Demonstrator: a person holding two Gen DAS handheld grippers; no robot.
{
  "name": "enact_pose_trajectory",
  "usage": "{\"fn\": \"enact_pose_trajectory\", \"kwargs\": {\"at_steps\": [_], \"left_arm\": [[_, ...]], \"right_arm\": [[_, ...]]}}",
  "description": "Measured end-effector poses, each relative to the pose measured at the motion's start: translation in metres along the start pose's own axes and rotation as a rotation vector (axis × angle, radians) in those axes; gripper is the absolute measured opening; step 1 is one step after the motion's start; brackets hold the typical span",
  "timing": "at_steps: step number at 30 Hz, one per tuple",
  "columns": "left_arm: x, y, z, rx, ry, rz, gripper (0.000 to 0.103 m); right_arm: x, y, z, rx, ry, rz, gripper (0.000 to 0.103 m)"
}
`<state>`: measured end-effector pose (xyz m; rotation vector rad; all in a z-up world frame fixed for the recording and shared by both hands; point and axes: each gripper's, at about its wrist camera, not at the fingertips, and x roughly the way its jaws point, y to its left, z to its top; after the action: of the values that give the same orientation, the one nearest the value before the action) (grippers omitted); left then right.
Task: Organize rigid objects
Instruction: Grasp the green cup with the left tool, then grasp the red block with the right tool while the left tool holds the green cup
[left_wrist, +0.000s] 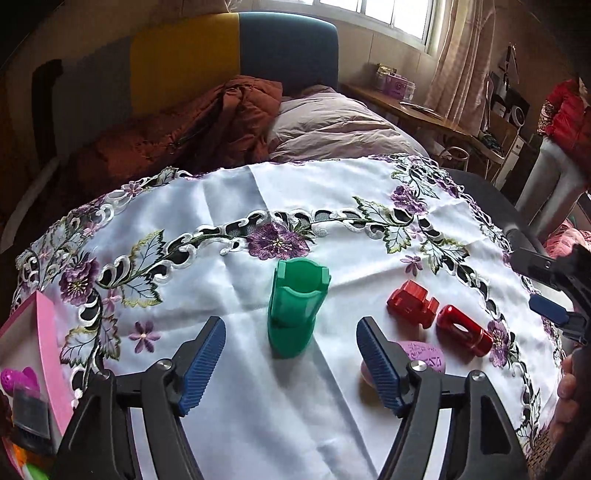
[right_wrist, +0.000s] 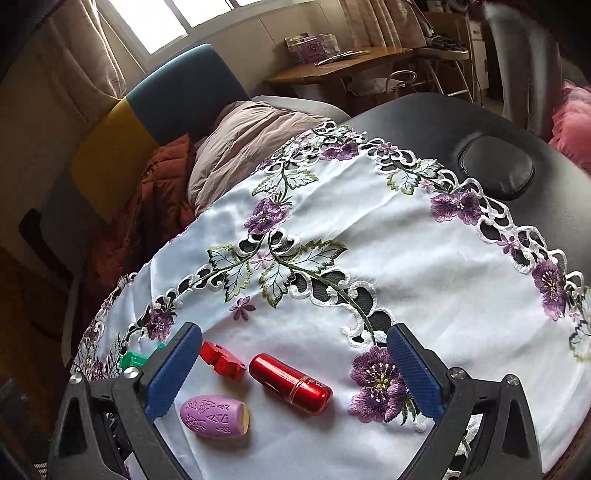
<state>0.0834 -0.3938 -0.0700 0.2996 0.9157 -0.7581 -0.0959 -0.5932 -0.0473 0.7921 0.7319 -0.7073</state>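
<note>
Left claw (left_wrist: 291, 369) gapes wide, empty, green holder (left_wrist: 297, 306) dead ahead. Right claw (right_wrist: 295, 373) open too, red tube (right_wrist: 290, 384) between jaws; centre, then squeeze

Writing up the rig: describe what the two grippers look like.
Both the left gripper and the right gripper have black plastic frames with silver screw heads, and two fingers faced with ribbed blue pads. No cables or markings show.
</note>
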Motion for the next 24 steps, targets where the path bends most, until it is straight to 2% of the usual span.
{"fn": "enact_pose_trajectory", "kwargs": {"at_steps": [4,7,8,9,10,11,16,19,24], "left_arm": [[0.02,-0.003,0.01,0.014,0.003,0.027,0.075],[0.033,0.002,0.016,-0.018,0.018,-0.001,0.072],[0.036,0.003,0.016,-0.025,0.028,-0.013,0.066],[0.039,0.004,0.015,-0.027,0.036,-0.015,0.05],[0.039,0.006,0.013,-0.028,0.037,-0.022,0.039],[0.039,0.007,0.011,-0.03,0.037,-0.039,0.036],[0.021,0.017,-0.007,-0.043,0.022,-0.049,0.035],[0.005,0.021,-0.022,-0.038,0.019,-0.022,0.035],[-0.026,0.026,-0.049,-0.048,-0.001,-0.018,0.035]], "right_arm": [[0.004,0.0,-0.001,-0.005,0.011,-0.005,0.101],[0.007,0.002,-0.001,-0.013,0.019,-0.004,0.101],[0.008,0.003,-0.001,-0.021,0.022,-0.007,0.101],[0.01,0.004,-0.001,-0.027,0.025,-0.009,0.101],[0.011,0.005,-0.002,-0.034,0.029,-0.01,0.101],[0.011,0.006,-0.002,-0.038,0.03,-0.012,0.101],[0.011,0.007,-0.002,-0.058,0.023,-0.022,0.101],[0.012,0.007,-0.003,-0.06,0.026,-0.022,0.101],[0.014,0.01,-0.005,-0.076,0.043,-0.017,0.101]]}}
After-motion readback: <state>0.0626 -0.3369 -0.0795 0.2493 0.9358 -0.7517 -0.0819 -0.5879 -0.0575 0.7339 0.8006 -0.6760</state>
